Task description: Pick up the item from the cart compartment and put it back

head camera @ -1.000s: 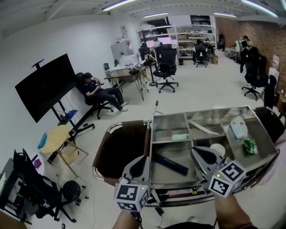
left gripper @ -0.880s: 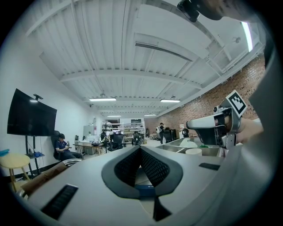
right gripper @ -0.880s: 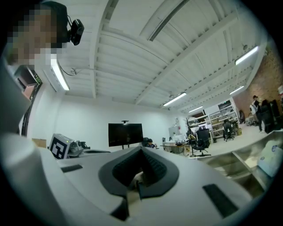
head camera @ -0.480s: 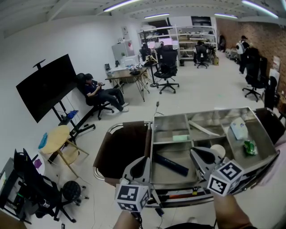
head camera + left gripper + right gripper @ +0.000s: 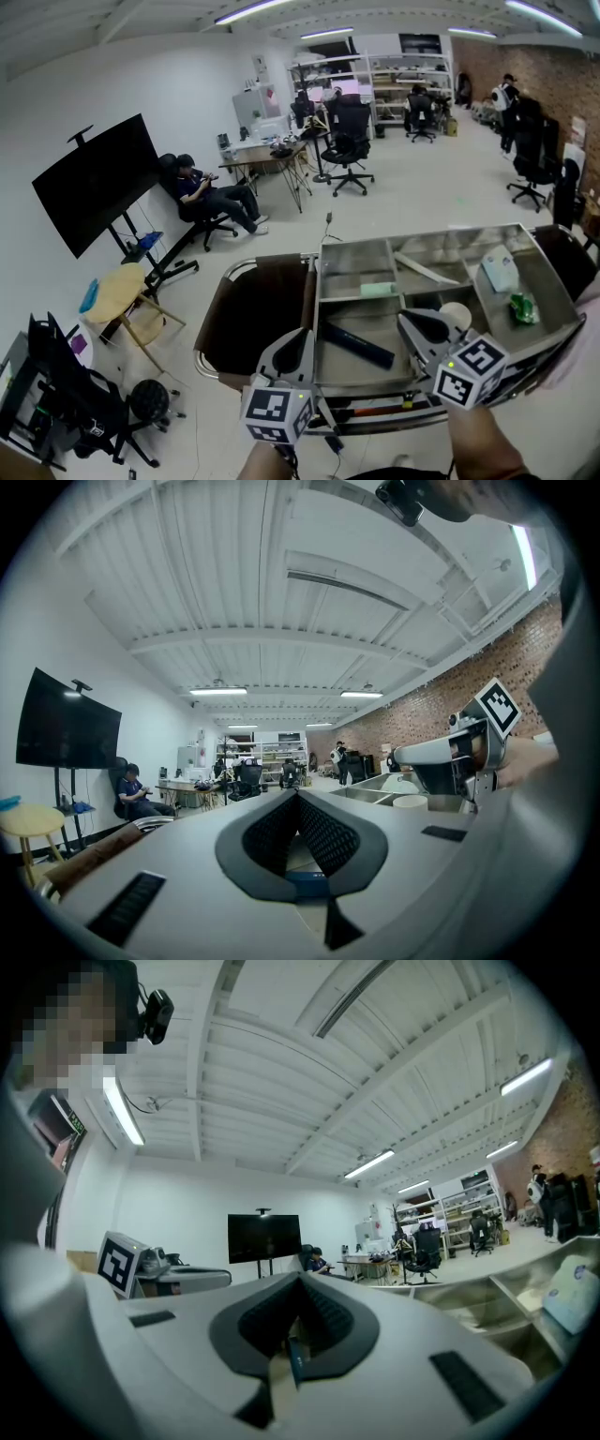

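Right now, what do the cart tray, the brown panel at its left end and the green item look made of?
Cart tray: bare sheet metal, probably stainless steel; grey, dull reflections, folded dividers.
Brown panel: leather, vinyl or fabric, unclear; smooth with a faint sheen.
Green item: likely thin plastic wrapper; crumpled and glossy.

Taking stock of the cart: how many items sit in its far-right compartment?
2: a white pouch at the far end, a green packet nearer; more may be hidden.

The green item (rightmost compartment) is too small to identify.
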{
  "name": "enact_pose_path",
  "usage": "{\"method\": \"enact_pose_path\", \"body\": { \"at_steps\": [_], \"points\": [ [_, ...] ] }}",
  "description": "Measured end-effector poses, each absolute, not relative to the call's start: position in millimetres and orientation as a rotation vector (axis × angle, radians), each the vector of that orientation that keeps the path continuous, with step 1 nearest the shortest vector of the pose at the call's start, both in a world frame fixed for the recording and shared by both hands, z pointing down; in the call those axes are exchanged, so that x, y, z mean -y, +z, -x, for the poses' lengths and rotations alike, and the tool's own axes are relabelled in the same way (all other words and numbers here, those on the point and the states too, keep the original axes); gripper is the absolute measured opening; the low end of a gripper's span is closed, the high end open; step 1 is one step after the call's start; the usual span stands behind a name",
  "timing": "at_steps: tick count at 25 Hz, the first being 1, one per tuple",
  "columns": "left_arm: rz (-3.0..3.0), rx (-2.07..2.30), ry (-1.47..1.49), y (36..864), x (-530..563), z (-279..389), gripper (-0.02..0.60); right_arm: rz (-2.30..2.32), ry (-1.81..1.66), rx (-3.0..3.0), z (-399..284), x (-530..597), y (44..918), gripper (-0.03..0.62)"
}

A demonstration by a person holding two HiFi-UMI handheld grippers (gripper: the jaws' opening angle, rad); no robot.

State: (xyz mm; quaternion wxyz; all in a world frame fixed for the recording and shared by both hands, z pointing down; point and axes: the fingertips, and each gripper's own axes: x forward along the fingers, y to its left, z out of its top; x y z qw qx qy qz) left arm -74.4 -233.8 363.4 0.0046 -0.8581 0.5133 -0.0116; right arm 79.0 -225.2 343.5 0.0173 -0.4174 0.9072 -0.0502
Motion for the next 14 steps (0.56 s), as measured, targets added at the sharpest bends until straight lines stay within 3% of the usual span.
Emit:
{"method": "enact_pose_path", "body": {
  "at_steps": [14],
  "points": [
    [2.688,-1.603,-0.046,361.0,233.5,76.6,0.000,1.307,-0.158,-2.832,-77.5,225.8,344.4,0.011]
  ]
}}
